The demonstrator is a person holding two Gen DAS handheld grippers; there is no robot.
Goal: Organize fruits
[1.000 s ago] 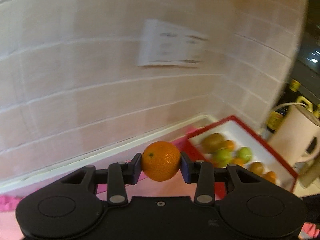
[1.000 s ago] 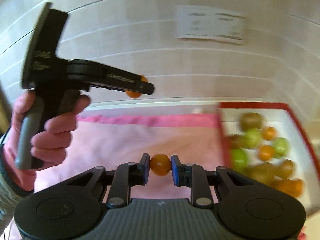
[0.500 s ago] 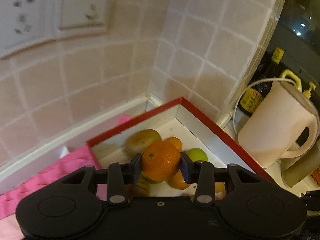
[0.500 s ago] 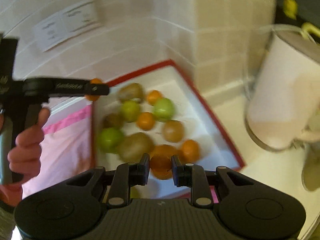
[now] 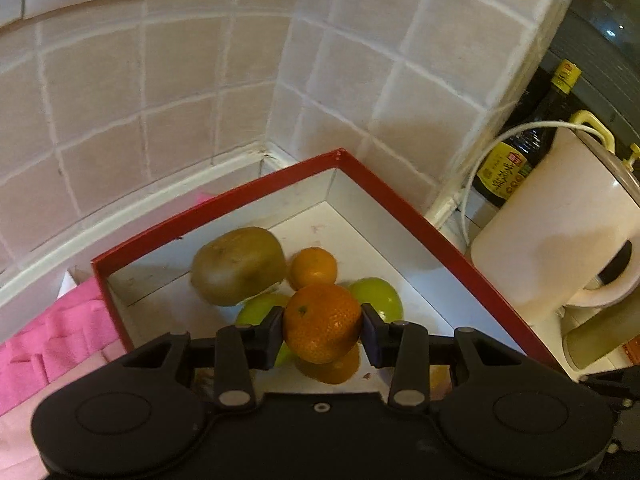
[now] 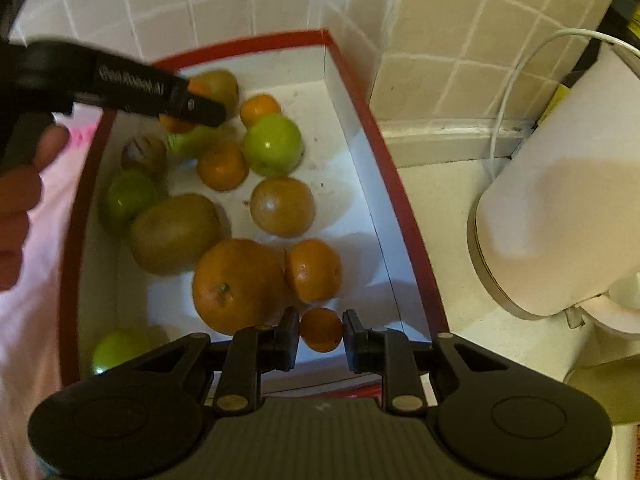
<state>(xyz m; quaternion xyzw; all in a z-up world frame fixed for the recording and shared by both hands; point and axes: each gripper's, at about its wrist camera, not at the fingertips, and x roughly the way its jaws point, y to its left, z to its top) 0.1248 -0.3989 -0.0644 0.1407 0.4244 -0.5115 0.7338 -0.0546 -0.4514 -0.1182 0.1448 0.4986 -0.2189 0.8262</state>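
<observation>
A red-rimmed white box [image 5: 404, 216] [image 6: 400, 192] sits in the tiled corner and holds several oranges, green apples and kiwis. My left gripper [image 5: 322, 326] is shut on an orange [image 5: 322, 322] and holds it above the fruit in the box's far half. It also shows in the right wrist view [image 6: 188, 100], over the box's far left. My right gripper [image 6: 321, 334] is shut on a small orange [image 6: 321, 330] above the box's near right corner. A big orange [image 6: 236, 284] and a kiwi [image 6: 174, 232] lie just beyond it.
A white kettle [image 5: 560, 232] [image 6: 560, 200] stands right of the box, with a dark sauce bottle [image 5: 520, 152] behind it. A pink cloth [image 5: 52, 344] lies left of the box. Tiled walls close off the back and right.
Both grippers swung right from over the pink cloth to over the box, each still holding its orange. The right gripper has come lower and nearer to the box's near right corner.
</observation>
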